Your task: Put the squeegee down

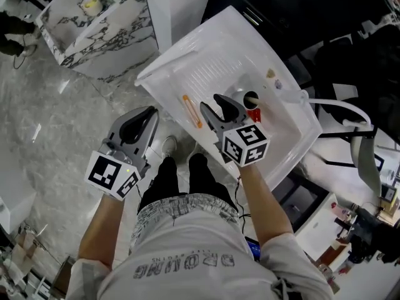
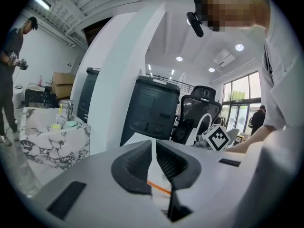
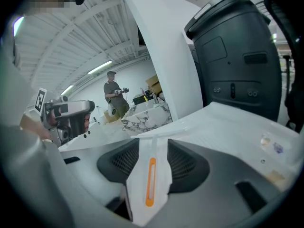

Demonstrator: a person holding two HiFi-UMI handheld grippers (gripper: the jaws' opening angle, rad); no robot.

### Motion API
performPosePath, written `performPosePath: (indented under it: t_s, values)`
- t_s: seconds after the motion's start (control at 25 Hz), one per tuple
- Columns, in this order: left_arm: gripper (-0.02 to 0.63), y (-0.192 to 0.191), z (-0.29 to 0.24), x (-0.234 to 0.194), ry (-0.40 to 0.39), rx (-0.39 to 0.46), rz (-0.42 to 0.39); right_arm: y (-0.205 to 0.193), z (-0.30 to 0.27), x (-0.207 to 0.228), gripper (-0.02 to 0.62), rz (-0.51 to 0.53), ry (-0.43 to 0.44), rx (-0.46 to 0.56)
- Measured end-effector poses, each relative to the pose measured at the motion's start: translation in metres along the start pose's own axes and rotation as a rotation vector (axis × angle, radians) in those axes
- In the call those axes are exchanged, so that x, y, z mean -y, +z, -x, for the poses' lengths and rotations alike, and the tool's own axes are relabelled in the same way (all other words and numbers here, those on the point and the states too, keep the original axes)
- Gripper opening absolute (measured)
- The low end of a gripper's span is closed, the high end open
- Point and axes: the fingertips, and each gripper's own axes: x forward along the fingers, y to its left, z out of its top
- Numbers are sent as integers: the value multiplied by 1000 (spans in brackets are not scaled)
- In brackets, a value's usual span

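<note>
The squeegee (image 1: 191, 110), white with an orange strip along its handle, lies flat on the white table (image 1: 219, 49). My right gripper (image 1: 212, 102) hovers just right of it, jaws open and nothing pressed between the pads. In the right gripper view the squeegee (image 3: 150, 175) shows through the gap of the right gripper (image 3: 153, 144), its blade pointing away. My left gripper (image 1: 147, 114) hangs off the table's left edge over the floor, jaws together and empty. In the left gripper view only a sliver of the orange strip (image 2: 159, 187) shows past the left gripper (image 2: 154, 148).
A dark cup (image 1: 250, 99) and a small red item (image 1: 254, 114) stand on the table right of my right gripper. A marble-patterned counter (image 1: 100, 30) is at the upper left. A dark grey machine (image 3: 232, 56) stands behind the table. A person (image 3: 114, 94) stands far off.
</note>
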Motion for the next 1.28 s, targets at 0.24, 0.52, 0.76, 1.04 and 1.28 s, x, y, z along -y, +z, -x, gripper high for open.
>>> performPosePath:
  t_s: [0.24, 0.52, 0.76, 1.04, 1.28]
  values:
    - [43, 10, -8, 12, -41, -1, -24, 15, 23, -3, 166, -3, -21, 51]
    - [43, 19, -13, 24, -84, -1, -47, 32, 50, -9, 101, 6, -43, 103]
    - [43, 28, -20, 31, -121, 9, -66, 40, 65, -10, 77, 22, -71, 123]
    - [43, 30, -23, 35, -143, 3, -76, 56, 87, -11, 43, 28, -95, 174]
    - [43, 34, -27, 40, -165, 11, -91, 68, 102, -14, 29, 48, -103, 214]
